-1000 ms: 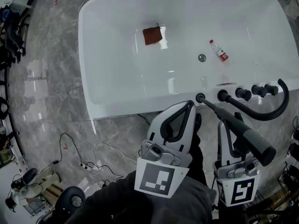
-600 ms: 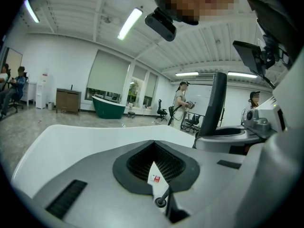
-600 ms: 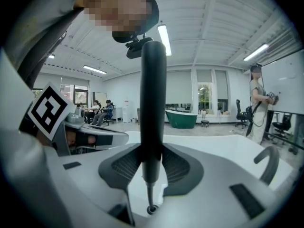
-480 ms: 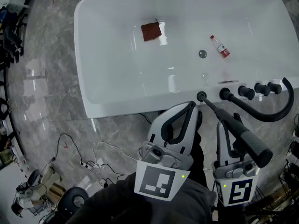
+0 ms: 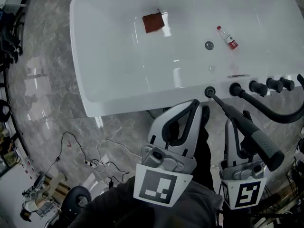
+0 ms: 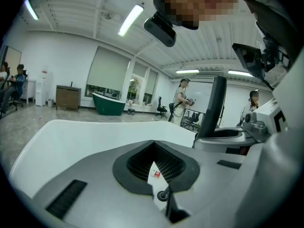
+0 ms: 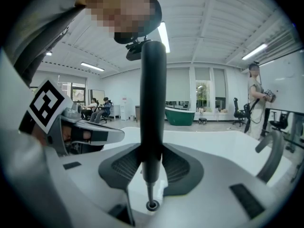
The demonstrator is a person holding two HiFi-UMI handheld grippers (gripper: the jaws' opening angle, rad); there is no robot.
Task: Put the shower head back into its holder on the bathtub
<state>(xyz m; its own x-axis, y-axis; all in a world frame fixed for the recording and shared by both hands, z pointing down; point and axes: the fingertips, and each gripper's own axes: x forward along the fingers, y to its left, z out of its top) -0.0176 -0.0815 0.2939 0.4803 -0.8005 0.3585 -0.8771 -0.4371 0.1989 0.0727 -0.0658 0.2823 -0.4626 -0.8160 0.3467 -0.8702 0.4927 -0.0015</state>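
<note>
Closest to the camera are 2 grippers, each with a marker cube. The left gripper (image 5: 193, 104) has its 2 jaws pressed together at the tips, and nothing is in them. The right gripper (image 5: 239, 122) pinches the long black shower head (image 5: 254, 137) around the middle of its handle. The thick end sticks back toward the person. The thin end points down at the round black holder (image 5: 209, 91) on the edge of the big white bathtub (image 5: 118, 101). The thin tip is right at the ring, but I cannot tell if it is inside.

Just right of the holder, 4 round black knobs (image 5: 257, 87) sit in a row on the same edge. A curved black pipe (image 5: 280, 115) bends away from them.

Farther off, inside the tub, lie a round silver drain (image 5: 209, 45), a small clear bottle with a red label (image 5: 231, 41) and a brown square cloth (image 5: 153, 23).
</note>
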